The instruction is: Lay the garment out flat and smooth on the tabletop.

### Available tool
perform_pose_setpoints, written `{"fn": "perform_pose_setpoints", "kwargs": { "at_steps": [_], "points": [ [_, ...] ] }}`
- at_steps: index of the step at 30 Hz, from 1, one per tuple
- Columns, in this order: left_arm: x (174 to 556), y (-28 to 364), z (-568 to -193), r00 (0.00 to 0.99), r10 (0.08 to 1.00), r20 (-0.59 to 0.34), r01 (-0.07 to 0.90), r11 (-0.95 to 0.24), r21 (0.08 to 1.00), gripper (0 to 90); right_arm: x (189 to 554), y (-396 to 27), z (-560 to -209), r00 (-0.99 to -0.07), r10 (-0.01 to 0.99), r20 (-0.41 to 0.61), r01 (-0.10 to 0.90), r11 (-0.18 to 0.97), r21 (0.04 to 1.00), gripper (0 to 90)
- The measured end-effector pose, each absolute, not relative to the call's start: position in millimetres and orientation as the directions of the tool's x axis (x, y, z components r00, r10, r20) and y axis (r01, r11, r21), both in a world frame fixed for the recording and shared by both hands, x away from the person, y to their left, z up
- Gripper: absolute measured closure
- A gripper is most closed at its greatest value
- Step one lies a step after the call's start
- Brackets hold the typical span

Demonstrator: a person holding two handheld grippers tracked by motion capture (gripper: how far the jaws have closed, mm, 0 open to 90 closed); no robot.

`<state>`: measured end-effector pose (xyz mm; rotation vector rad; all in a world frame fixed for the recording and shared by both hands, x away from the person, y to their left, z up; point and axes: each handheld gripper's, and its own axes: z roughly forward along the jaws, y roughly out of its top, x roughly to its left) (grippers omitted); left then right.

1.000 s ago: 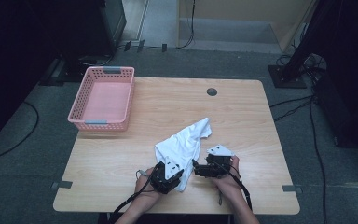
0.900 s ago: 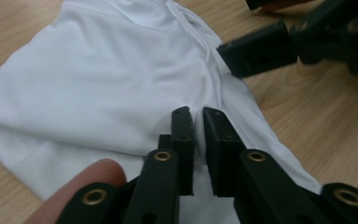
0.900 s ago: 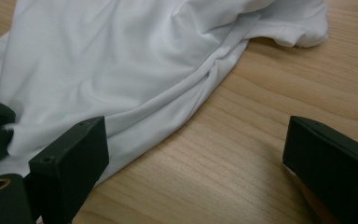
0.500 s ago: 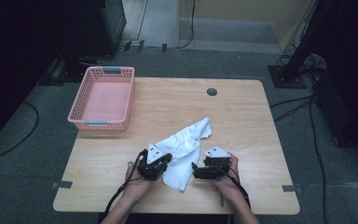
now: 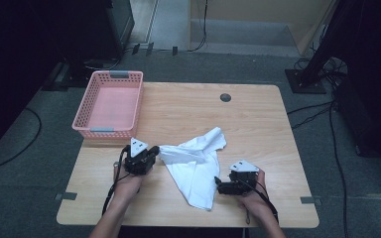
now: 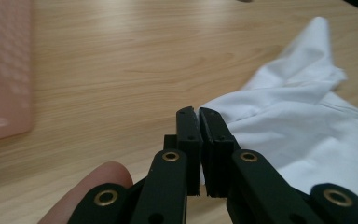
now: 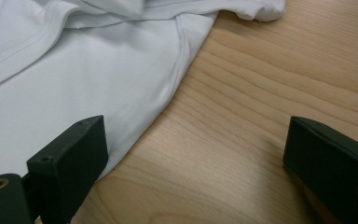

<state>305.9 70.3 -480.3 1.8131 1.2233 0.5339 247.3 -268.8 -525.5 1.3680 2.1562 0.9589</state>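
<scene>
Shirt [image 5: 196, 166] edge sits just left of your wide-open right gripper [image 5: 220, 186], while your left gripper [image 5: 155, 152] pinches its corner.

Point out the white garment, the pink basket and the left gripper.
white garment [image 5: 193, 166]: high view, middle of the cloth.
pink basket [image 5: 110, 74]: high view, far rim.
left gripper [image 6: 199, 116]: left gripper view, between the fingertips.
</scene>
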Motion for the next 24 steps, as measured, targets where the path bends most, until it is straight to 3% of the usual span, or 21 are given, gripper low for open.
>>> {"fn": "perform_pose_setpoints", "kwargs": {
  "at_steps": [6, 10, 14, 17, 24],
  "points": [
    [314, 87, -485, 0.368, 0.921, -0.132, 0.562, -0.107, 0.82, 84.5, 241, -280, -525, -0.43, 0.903, 0.023, 0.621, 0.277, 0.733, 6.4],
    [305, 79, -482, 0.392, 0.916, -0.088, 0.526, -0.145, 0.838, 61.8, 242, -283, -522, -0.414, 0.909, 0.056, 0.64, 0.247, 0.727, 8.4],
    [289, 48, -481, 0.502, 0.864, -0.048, 0.478, -0.231, 0.847, 52.1, 246, -279, -513, -0.39, 0.917, 0.081, 0.628, 0.201, 0.752, 9.0],
    [282, 20, -487, 0.577, 0.816, -0.024, 0.461, -0.302, 0.835, 49.3, 252, -269, -509, -0.393, 0.918, 0.056, 0.615, 0.217, 0.758, 9.1],
    [281, -20, -503, 0.616, 0.785, 0.07, 0.44, -0.417, 0.796, 47.5, 268, -253, -516, -0.386, 0.922, 0.015, 0.636, 0.254, 0.728, 9.1]
  ]
}}
